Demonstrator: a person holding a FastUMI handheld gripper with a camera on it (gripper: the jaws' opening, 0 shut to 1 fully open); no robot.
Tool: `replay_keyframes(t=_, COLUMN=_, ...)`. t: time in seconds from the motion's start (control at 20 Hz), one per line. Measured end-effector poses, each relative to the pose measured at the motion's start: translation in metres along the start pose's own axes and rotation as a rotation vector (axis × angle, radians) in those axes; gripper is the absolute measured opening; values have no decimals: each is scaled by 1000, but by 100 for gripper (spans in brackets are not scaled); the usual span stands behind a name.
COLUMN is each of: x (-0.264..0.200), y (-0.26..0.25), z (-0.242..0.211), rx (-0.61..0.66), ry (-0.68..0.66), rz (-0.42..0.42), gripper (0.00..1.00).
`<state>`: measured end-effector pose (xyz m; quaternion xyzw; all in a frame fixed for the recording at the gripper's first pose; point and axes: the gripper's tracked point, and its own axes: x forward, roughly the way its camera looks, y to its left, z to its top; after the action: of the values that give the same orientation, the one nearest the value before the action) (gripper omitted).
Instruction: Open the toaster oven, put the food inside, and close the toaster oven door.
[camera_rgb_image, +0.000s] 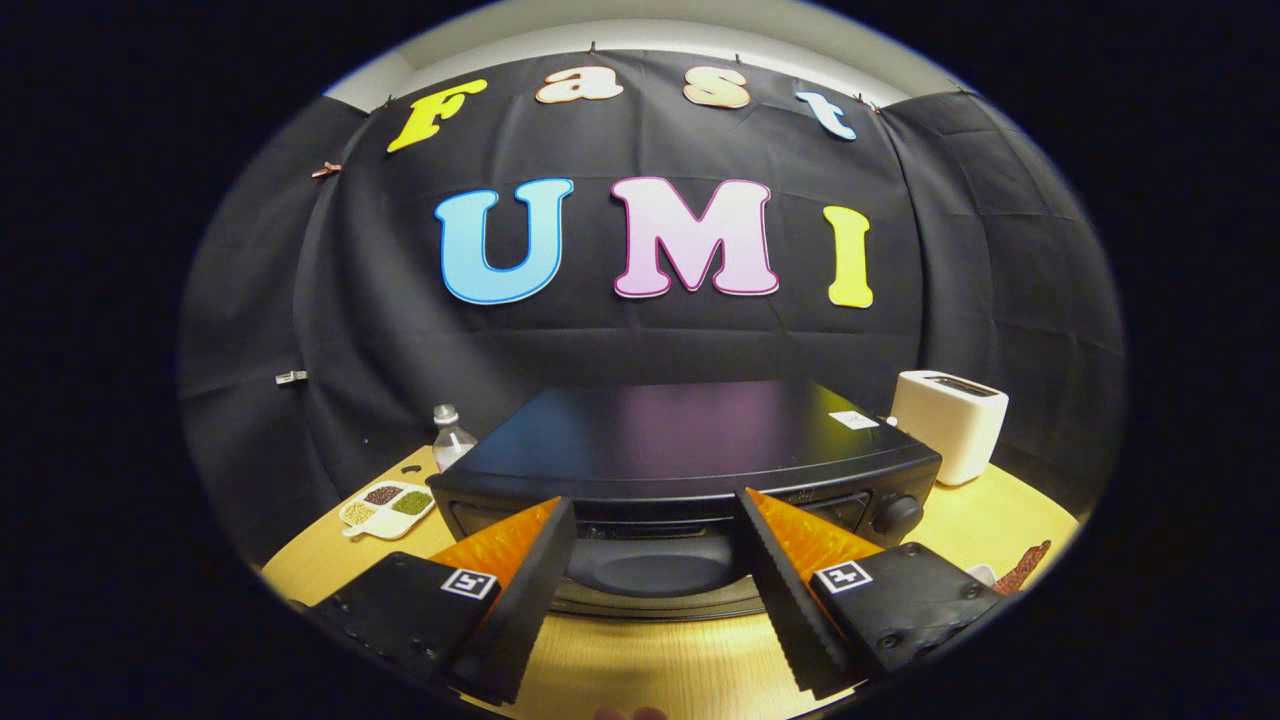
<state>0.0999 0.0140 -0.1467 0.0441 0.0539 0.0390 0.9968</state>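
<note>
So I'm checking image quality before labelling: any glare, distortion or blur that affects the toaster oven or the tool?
In the gripper view, fisheye distortion bows the toaster oven front and the wooden table edge; the oven's glossy top carries a soft purplish reflection; the open tool, its fingers apart just in front of the oven door, looks sharp, as does the white toaster; no motion blur shows.

The gripper (655, 515) is held low and level. Its two fingers (530, 590) are spread wide apart, and nothing is held between them.

Glossy toaster oven (690, 430) — wooden table (640, 660)
</note>
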Motion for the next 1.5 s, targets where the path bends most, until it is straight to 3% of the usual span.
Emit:
replay_keyframes(t=0.7, x=-75, y=-3, z=-57, rx=58, ry=105, rz=-30, gripper=99)
replay_keyframes(t=1.5, x=-106, y=-8, z=-122, rx=95, ry=238, rz=-62, gripper=99)
